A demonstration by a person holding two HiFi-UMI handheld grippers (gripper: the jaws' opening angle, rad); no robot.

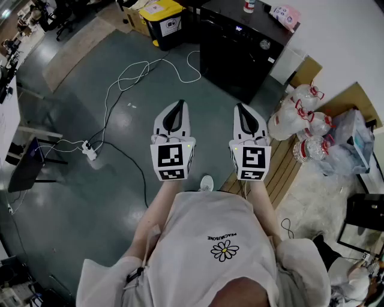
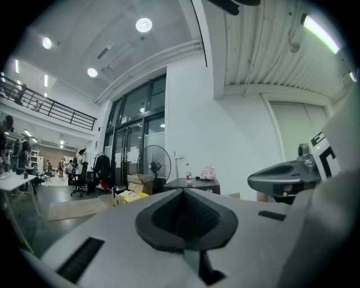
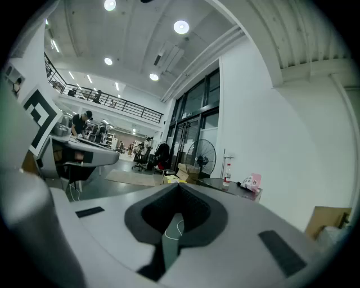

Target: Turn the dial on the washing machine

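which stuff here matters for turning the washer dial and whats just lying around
For the job:
- washing machine
- dial
- left hand-held gripper, shut
- right hand-held gripper, shut

Lying about:
- yellow bin
- water jugs
- power strip
- fan

So the washing machine (image 1: 231, 57) is a black boxy unit standing upright on the grey floor (image 1: 90, 198), back against the white wall (image 1: 342, 36), well off from the person. Dark top panel has a small lit display (image 1: 239, 28). The dial (image 1: 264, 44) looks like a round silvery knob near the right end. Too small to read its setting.
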